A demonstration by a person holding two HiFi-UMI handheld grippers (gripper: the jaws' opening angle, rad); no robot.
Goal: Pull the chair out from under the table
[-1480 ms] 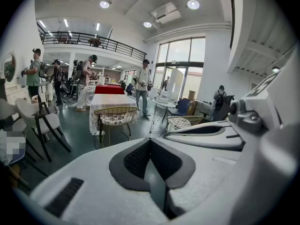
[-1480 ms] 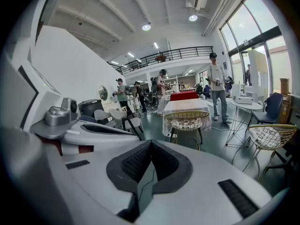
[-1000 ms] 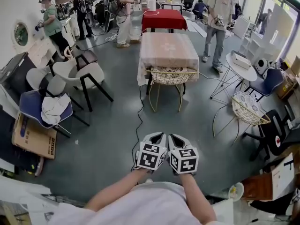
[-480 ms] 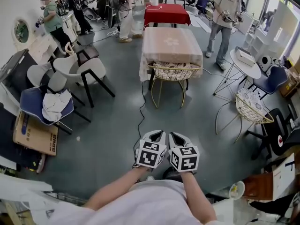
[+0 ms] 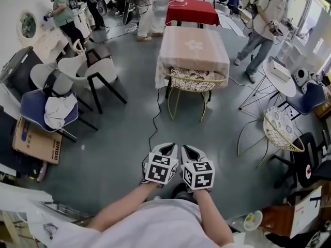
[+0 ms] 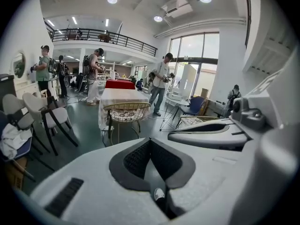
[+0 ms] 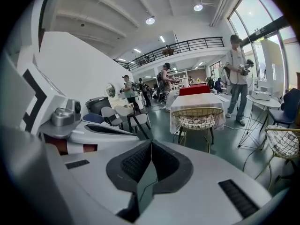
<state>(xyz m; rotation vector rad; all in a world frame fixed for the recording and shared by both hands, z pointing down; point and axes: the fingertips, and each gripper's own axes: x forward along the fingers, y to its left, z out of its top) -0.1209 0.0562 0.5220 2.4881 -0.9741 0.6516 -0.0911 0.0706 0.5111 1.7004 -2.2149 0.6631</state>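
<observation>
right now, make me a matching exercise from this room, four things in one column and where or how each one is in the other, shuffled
Things
1. centre wire chair
2. red table
3. blue chair at left
4. left gripper

Places or states
A. white cloth lying on its seat
B. jaws shut, nothing between them
C. tucked against the pale-clothed table
D. beyond the pale-clothed table, farther from the camera

Pairs: 1-C, 2-D, 3-A, 4-B

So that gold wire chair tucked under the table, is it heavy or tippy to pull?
Probably light: the wire chair is an open basket on thin legs. It should slide over the smooth floor. Pulled by its high rim it might tilt, and the cable near its leg could snag.
</observation>
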